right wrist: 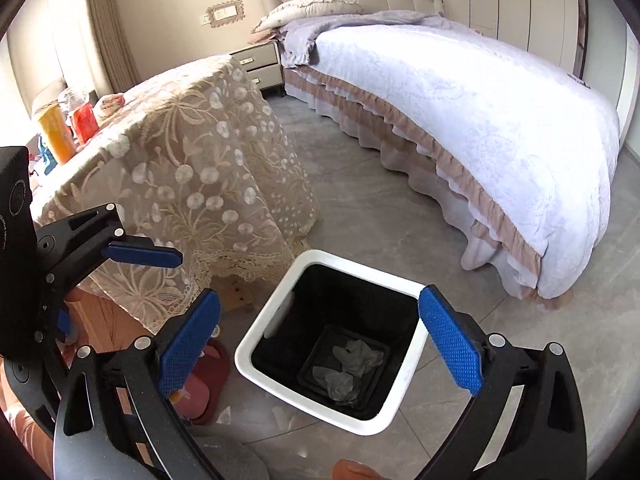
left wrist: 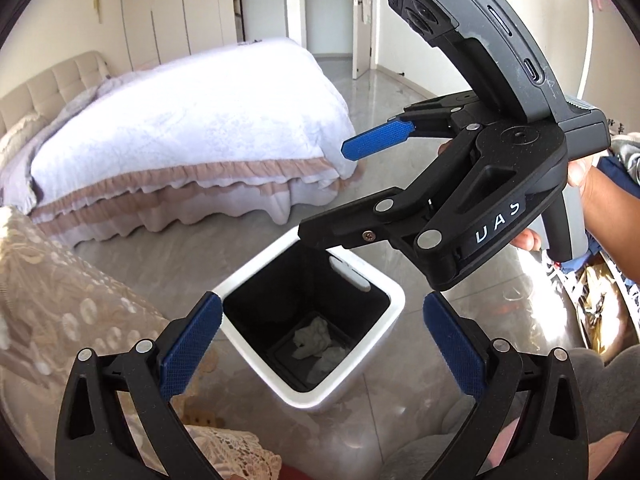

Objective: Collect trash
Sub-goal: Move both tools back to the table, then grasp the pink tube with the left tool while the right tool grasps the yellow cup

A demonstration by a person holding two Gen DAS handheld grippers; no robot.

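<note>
A white trash bin (left wrist: 308, 400) with a black inside stands on the grey floor below both grippers. Crumpled white paper (left wrist: 314, 342) lies at its bottom, also visible in the right wrist view as crumpled paper (right wrist: 352, 364) inside the bin (right wrist: 340, 258). My left gripper (left wrist: 322, 300) hangs open above the bin mouth with nothing between its blue pads. My right gripper (right wrist: 320, 294) is open and empty too, over the same bin. In the left wrist view the right gripper (left wrist: 324, 188) shows from the side, held in a hand (left wrist: 592, 176), jaws spread.
A bed (right wrist: 480, 112) with a white quilt fills the far side. A table under a lace cloth (right wrist: 192, 152) stands left of the bin, with bottles (right wrist: 56, 132) on it. A red slipper (right wrist: 200, 388) lies beside the bin. A nightstand (right wrist: 256, 66) is by the headboard.
</note>
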